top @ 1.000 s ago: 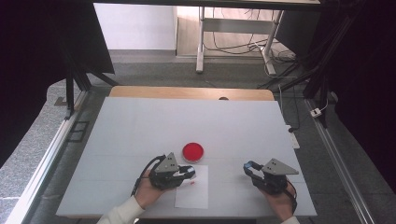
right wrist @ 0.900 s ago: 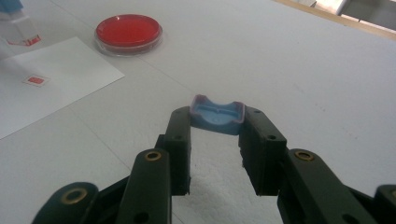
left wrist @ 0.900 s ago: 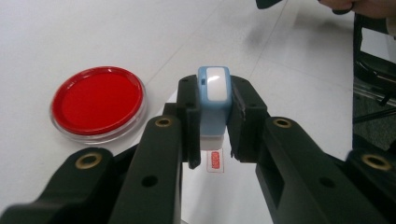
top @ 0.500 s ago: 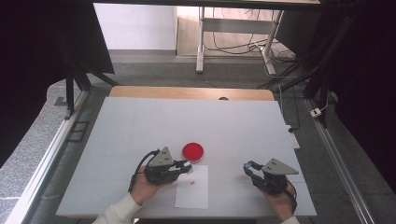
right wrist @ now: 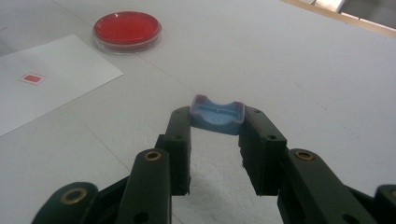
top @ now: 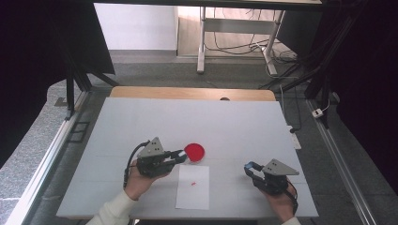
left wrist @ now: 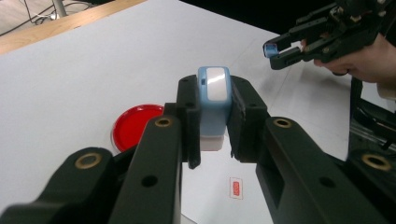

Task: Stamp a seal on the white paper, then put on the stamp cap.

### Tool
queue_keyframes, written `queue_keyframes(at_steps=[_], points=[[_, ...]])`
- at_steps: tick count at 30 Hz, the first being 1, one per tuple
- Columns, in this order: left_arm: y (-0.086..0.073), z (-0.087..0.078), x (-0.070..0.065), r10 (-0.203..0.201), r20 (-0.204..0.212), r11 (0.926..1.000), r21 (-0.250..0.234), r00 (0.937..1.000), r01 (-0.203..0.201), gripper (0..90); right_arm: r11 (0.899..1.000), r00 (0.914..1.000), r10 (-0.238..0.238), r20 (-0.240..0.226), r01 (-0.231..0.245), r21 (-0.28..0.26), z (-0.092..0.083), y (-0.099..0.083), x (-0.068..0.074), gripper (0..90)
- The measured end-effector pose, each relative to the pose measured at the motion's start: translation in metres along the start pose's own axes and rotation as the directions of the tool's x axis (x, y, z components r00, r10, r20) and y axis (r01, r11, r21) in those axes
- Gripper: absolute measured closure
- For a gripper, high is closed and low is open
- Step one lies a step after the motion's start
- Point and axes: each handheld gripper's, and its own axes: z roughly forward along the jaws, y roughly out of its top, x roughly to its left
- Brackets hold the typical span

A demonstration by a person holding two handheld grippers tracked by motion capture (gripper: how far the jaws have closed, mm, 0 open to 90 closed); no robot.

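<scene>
A: Stamp body (left wrist: 214,100), the blue-and-white one, is clamped between the jaws of the left tongs (top: 180,155), lifted clear of the worktop (top: 141,122), near the front edge, just beside the red ink dish (top: 194,152).

B: And the other piece?

A: The right tongs (right wrist: 216,122) are closed on a small blue cap (right wrist: 217,117), low over the worktop near the front right corner. It looks like the stamp's cover, though I can't be sure.

B: How far along is the job, then?

A: I'd judge it past the middle. The white sheet (top: 193,187) at the front edge already carries one small red mark (top: 194,183), so a print seems made. What's left, by my reading, is bringing the cap and the stamp body together, or another inking, given how close the stamp sits to the dish.

B: Which way does the stamp point?

A: In the left gripper view its long axis runs between the jaws and away from the hand, the rounded blue end with the pale window outward, the white base back toward the palm. From above, that is roughly level, aimed toward the right edge, at the dish.
</scene>
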Motion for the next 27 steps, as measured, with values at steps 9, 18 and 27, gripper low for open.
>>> queue_keyframes(at_steps=[9,18,27], points=[[0.0,-0.002,0.003,-0.019,0.011,0.9998,-0.009,0.9998,0.019,75.6,1.0,1.0,0.0,0.002,0.0,0.0,0.0,0.0,0.001,64.2],[0.0,-0.001,0.004,-0.026,0.011,0.9996,-0.009,0.9996,0.026,75.6,1.0,1.0,-0.003,-0.002,0.003,-0.019,0.0,0.002,0.003,64.2],[0.0,0.0,0.005,-0.03,0.015,0.9995,-0.007,0.9995,0.03,75.6,0.999,0.9997,-0.02,-0.016,0.019,-0.034,0.002,0.007,0.013,64.2]])
